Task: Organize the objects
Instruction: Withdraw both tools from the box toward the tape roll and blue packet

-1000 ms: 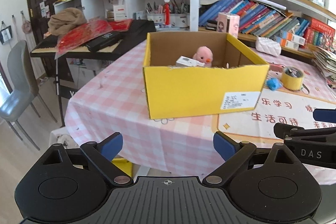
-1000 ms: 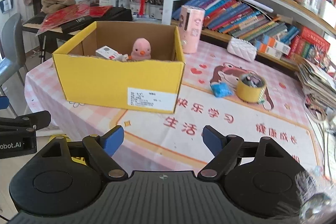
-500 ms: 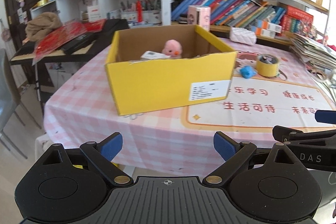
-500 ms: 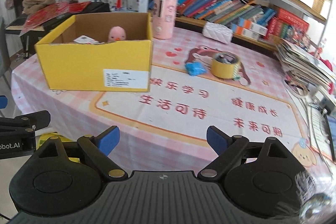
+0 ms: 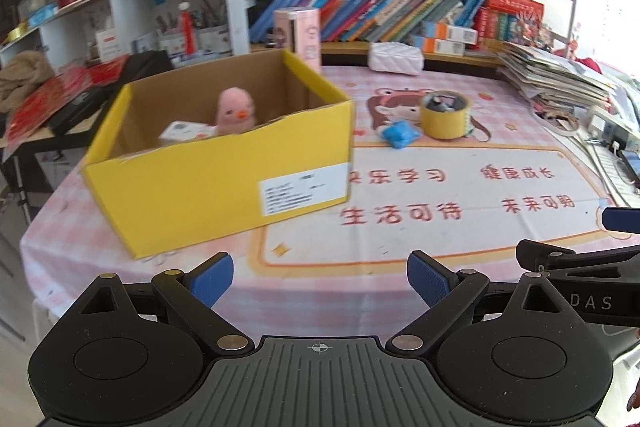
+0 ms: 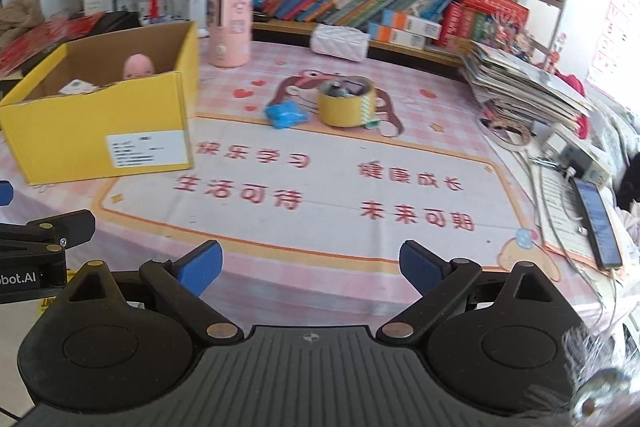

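A yellow cardboard box point(image 5: 216, 175) stands on the pink checked tablecloth, holding a pink plush chick point(image 5: 236, 111) and a small white carton point(image 5: 184, 131). It also shows in the right wrist view point(image 6: 100, 131). A yellow tape roll point(image 5: 444, 117) point(image 6: 346, 101) and a small blue packet point(image 5: 400, 135) point(image 6: 286, 115) lie on the mat to the right of the box. My left gripper point(image 5: 320, 277) is open and empty near the table's front edge. My right gripper point(image 6: 310, 265) is open and empty, to the right of the left one.
A pink cylinder point(image 6: 232, 23) and a white quilted pouch point(image 6: 340, 41) stand at the back by the bookshelf. A stack of magazines point(image 6: 528, 87), cables and a phone point(image 6: 598, 223) line the right edge. A black piano with red items point(image 5: 80, 95) is left of the table.
Both grippers have swung to the right along the table's front edge; the box has shifted left in both views and the tape roll and blue packet are more central. Both stay open.
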A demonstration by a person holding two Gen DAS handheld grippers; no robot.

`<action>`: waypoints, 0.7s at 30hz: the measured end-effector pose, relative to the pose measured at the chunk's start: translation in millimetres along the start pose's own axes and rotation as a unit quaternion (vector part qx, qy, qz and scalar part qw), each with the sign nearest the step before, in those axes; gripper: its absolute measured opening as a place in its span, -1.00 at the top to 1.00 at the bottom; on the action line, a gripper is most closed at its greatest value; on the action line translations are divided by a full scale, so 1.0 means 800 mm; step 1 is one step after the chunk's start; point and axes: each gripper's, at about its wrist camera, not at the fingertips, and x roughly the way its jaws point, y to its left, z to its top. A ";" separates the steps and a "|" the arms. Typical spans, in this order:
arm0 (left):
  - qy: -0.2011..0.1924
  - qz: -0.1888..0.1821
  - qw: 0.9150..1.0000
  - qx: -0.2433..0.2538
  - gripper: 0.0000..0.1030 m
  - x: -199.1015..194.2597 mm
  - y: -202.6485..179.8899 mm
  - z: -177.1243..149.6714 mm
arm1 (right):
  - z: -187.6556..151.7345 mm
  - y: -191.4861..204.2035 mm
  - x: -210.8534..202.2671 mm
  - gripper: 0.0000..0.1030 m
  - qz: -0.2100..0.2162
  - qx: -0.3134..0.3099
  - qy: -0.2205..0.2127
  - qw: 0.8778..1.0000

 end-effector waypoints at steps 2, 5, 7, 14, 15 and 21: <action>0.001 -0.005 1.000 0.005 -0.86 0.008 -0.011 0.006 | 0.003 -0.013 0.006 -0.89 -0.005 0.004 0.002 1.000; 0.001 -0.010 1.000 0.016 -0.86 0.019 -0.028 0.019 | 0.012 -0.032 0.018 -0.92 -0.009 0.014 0.006 1.000; 0.000 -0.011 1.000 0.018 -0.86 0.026 -0.036 0.026 | 0.019 -0.042 0.027 -0.94 -0.007 0.018 0.007 1.000; -0.001 0.001 1.000 0.002 -0.93 0.051 -0.055 0.051 | 0.049 -0.066 0.060 -1.00 0.014 0.005 0.010 1.000; -0.001 0.002 1.000 -0.002 -0.93 0.055 -0.057 0.055 | 0.054 -0.070 0.065 -1.00 0.018 0.003 0.010 1.000; 0.001 0.012 1.000 -0.014 -0.93 0.079 -0.077 0.072 | 0.079 -0.094 0.095 -1.00 0.032 -0.007 0.009 0.999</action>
